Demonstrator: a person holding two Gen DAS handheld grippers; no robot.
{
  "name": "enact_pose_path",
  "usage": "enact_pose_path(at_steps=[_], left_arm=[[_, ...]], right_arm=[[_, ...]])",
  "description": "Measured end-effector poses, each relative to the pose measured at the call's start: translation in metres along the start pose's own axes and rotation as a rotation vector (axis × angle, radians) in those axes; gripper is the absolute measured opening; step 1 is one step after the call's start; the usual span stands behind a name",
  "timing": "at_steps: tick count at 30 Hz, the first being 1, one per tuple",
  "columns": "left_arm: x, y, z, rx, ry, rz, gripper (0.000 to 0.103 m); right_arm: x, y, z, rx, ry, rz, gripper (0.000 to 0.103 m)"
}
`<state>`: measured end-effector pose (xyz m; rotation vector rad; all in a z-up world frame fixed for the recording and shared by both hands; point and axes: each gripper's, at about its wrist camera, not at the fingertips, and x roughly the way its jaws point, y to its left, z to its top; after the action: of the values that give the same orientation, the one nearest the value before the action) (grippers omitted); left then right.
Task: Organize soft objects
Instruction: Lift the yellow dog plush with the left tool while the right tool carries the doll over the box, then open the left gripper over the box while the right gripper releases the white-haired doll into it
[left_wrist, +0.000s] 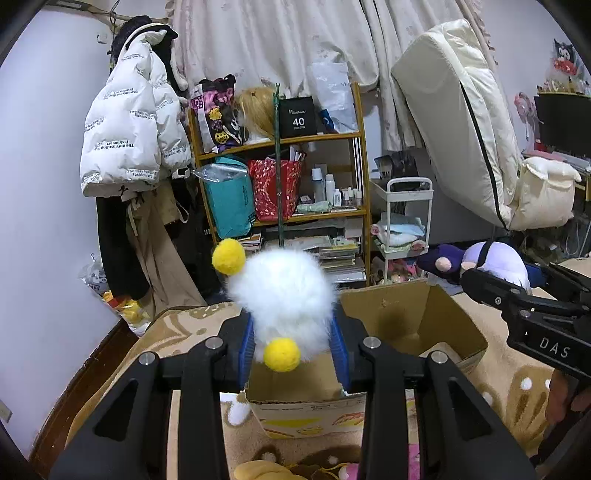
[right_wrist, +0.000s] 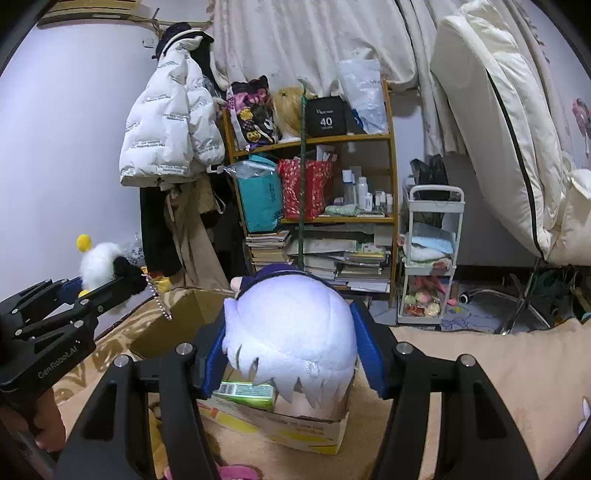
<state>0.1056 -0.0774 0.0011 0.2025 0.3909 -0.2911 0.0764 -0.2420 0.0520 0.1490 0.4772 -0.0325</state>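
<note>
While both grippers are carrying toys toward the cardboard box (left_wrist: 413, 325), the items are lying as follows, each placed against that box.

Left gripper (left_wrist: 293, 338): jaws closed on the white fluffy plush (left_wrist: 282, 291), blue pads pressing its lower sides. It is hanging above the box's near-left corner. One yellow pom-pom (left_wrist: 228, 256) is sticking up on the side away from the box, another (left_wrist: 282, 355) is dangling toward the box's front wall. A black tuft and a bead chain (right_wrist: 160, 299) are showing in the right wrist view, so this is probably a keychain toy. The grip looks low and central, likely so that the fur does not slip.

Right gripper (right_wrist: 290, 354): jaws closed on the lavender-haired plush doll (right_wrist: 291, 332), squeezing its head from both sides over the box's near wall. The doll's purple body is pointing away over the opening. Held by the head, its widest firm part, it seems ready to drop in.

Cardboard box: open-topped, flaps up, printed on its front. A green carton (right_wrist: 245, 393) is lying inside against the near wall.

Surface: a beige patterned blanket (left_wrist: 491, 373) is spreading under and around the box; more soft toys, yellow (left_wrist: 258, 470) and pink, are waiting in front of it.

Room: beyond the box a wooden shelf (left_wrist: 286, 173) is holding bags, bottles and stacked books; a white puffer jacket (left_wrist: 129, 122) is hanging left of it, a white trolley (left_wrist: 404, 225) and an upended mattress (left_wrist: 461, 122) are standing right of it.
</note>
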Motion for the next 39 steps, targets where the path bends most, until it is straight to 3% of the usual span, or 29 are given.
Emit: enact_pose_path(at_steps=[9, 18, 23, 32, 36, 39], left_arm=[[0.02, -0.009, -0.013, 0.025, 0.059, -0.015, 0.034], [0.035, -0.008, -0.023, -0.014, 0.106, -0.037, 0.034], [0.046, -0.003, -0.026, -0.103, 0.174, -0.104, 0.034], [0.051, -0.006, -0.029, -0.091, 0.207, -0.104, 0.036], [0.05, -0.008, -0.028, -0.09, 0.208, -0.095, 0.055], [0.047, -0.009, -0.028, -0.083, 0.2, -0.096, 0.062]], right_arm=[[0.014, -0.004, -0.01, 0.007, 0.035, -0.003, 0.064], [0.026, 0.0, -0.018, -0.006, 0.071, 0.004, 0.064], [0.027, 0.002, -0.021, -0.01, 0.084, 0.01, 0.064], [0.03, 0.002, -0.024, -0.008, 0.101, 0.025, 0.065], [0.033, -0.001, -0.025, 0.001, 0.113, 0.027, 0.066], [0.035, -0.002, -0.025, 0.011, 0.12, 0.031, 0.076]])
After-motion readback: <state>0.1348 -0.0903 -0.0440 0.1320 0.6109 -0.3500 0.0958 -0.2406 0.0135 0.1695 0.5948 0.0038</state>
